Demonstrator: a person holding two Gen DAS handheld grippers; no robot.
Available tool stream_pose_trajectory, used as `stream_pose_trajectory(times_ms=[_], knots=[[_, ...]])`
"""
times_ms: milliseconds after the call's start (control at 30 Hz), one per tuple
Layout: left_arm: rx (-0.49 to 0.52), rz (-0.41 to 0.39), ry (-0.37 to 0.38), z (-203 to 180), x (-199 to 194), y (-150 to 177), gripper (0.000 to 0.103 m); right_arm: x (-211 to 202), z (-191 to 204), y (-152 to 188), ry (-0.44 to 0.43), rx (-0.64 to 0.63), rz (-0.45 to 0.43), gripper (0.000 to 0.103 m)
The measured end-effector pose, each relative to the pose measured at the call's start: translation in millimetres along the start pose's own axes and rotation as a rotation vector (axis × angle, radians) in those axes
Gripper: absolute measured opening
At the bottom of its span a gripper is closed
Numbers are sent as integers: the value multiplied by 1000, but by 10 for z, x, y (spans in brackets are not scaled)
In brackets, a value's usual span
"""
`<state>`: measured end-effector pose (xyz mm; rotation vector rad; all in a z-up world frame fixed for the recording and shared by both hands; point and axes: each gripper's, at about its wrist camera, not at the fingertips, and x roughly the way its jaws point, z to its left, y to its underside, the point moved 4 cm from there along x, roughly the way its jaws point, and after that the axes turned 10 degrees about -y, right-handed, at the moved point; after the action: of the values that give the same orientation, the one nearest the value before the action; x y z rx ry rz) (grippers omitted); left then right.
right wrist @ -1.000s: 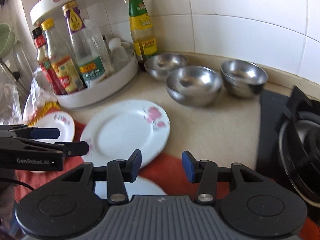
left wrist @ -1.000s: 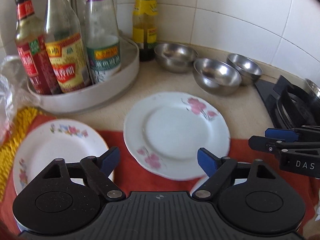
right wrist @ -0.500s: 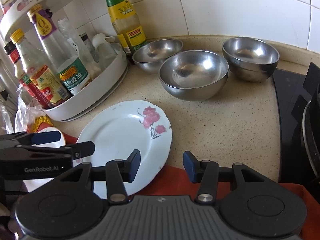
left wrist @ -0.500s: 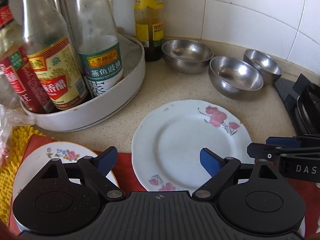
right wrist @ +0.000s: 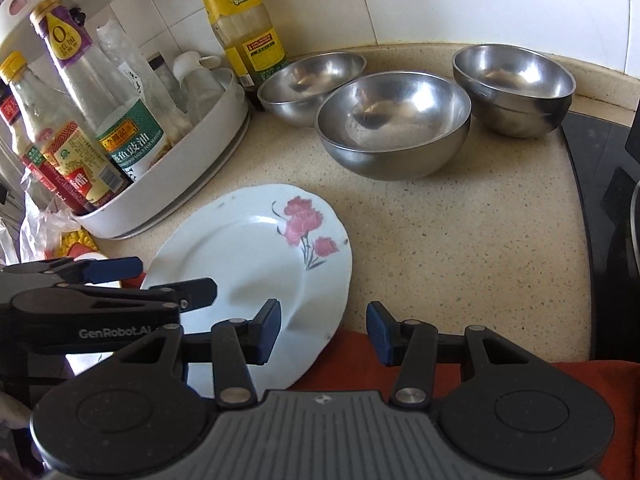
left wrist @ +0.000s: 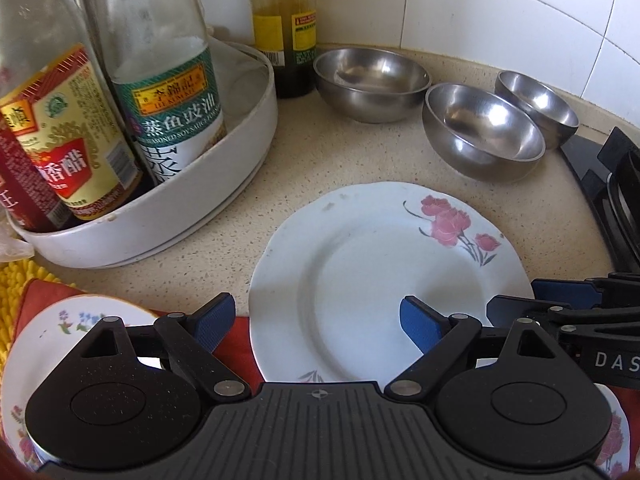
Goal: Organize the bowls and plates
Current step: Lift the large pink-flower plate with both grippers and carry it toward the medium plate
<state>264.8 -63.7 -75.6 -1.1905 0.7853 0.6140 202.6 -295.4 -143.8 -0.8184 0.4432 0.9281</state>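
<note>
While both grippers are held low over the counter with nothing between their fingers, the step in hand is judged to be the approach to the rose-patterned plate (left wrist: 384, 280), which lies flat just ahead of the left gripper (left wrist: 316, 320) and ahead and to the left of the right gripper (right wrist: 323, 332). The left gripper is spread wide, the right one less so, and neither has hold of anything. The plate's near edge is seen resting on the red cloth (right wrist: 352, 356), its far part on the speckled countertop (right wrist: 460, 248); that slightly raised near rim is probably the best place for a finger to be slid under. A grip across the rim, not the flat centre, is advised, since glazed ceramic is likely to slip. Three steel bowls (right wrist: 394, 124) stand well beyond both grippers by the tiled wall, and a smaller floral plate (left wrist: 76, 320) lies to the left of the left gripper, partly hidden. The white bottle tray (left wrist: 168, 216) sits close on the left, so any lift should be kept away from it.
</note>
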Motion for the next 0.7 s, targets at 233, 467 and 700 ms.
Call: stream_pose_trajectory(times_ms=[233,467,700], knots=[[-1,11,21,-16,99,-38,94,-11,-21,-8,-12,22,-9,49],[-14,22,63,13,158,-67,96,-33,-36,-6,-4,27,-13,49],[-27,31,86,96,176,-36,97,-25,-39,-6,-43,62,-11,50]])
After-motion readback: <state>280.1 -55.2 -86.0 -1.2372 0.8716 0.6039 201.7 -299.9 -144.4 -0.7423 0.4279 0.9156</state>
